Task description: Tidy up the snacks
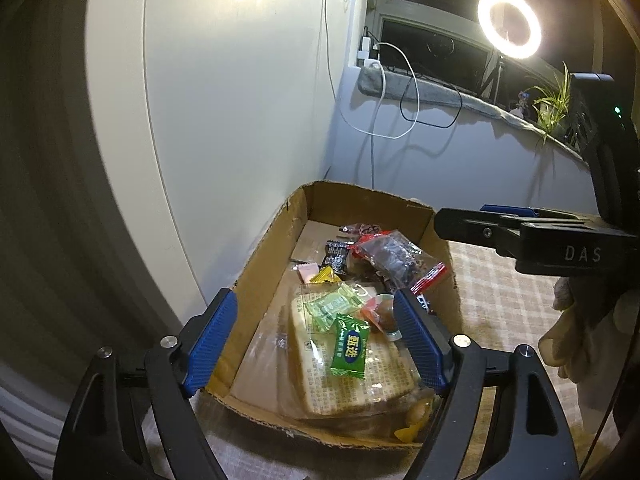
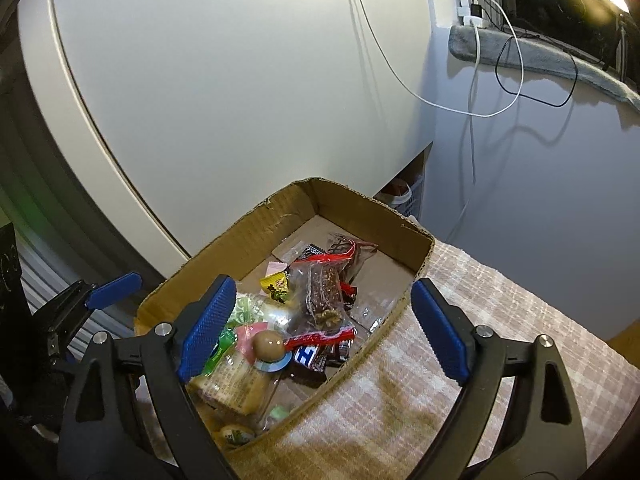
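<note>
I have both grippers angled down over the shallow brown cardboard box (image 1: 372, 204). My left gripper (image 1: 316, 340) and right gripper (image 2: 322, 328) gape wide, holding nothing. Inside the box lie crinkly plastic-wrapped snacks (image 2: 320, 292), including a green sachet (image 1: 349, 346).

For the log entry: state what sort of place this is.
Probably a room in a home: a cardboard box of snacks on a checked cloth, a window sill with chargers and a plant, a ring light.

Checked cloth (image 2: 500, 320) covers the surface; cardboard box (image 2: 416, 252) sits on it
</note>
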A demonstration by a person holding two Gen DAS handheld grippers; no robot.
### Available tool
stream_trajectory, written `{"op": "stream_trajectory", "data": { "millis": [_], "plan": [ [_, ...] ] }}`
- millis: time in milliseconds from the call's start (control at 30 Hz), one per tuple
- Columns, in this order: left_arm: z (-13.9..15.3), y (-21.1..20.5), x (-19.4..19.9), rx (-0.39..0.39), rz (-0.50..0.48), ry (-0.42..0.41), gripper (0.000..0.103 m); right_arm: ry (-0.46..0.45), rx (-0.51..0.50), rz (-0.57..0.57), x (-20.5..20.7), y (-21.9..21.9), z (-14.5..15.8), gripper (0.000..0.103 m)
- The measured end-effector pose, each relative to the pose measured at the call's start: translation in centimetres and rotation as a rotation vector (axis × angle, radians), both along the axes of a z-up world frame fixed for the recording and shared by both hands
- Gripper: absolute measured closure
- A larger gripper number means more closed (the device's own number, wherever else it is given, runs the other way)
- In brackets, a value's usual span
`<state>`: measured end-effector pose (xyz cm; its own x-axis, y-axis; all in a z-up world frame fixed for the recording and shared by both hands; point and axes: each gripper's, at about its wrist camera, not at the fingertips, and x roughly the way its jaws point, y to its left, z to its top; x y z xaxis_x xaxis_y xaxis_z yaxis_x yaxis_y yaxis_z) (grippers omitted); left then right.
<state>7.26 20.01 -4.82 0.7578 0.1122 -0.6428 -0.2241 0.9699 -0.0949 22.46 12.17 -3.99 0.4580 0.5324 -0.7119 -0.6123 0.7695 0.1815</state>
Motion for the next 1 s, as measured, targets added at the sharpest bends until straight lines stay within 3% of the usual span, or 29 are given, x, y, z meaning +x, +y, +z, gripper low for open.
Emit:
{"op": "stream_trajectory", "data": {
  "millis": [567,1000],
  "plan": [
    [2.9,-2.3,-3.9,0.033,0.014,-0.069,0.023,-0.124,0.046,-0.023,-6.7,-3.8,3.2,0.012],
    [3.4,-4.3,-6.0,0.057,0.016,-0.082,0.023,-0.155,0.039,-0.074,-10.7,-6.9,2.9,0.011]
  ]
}}
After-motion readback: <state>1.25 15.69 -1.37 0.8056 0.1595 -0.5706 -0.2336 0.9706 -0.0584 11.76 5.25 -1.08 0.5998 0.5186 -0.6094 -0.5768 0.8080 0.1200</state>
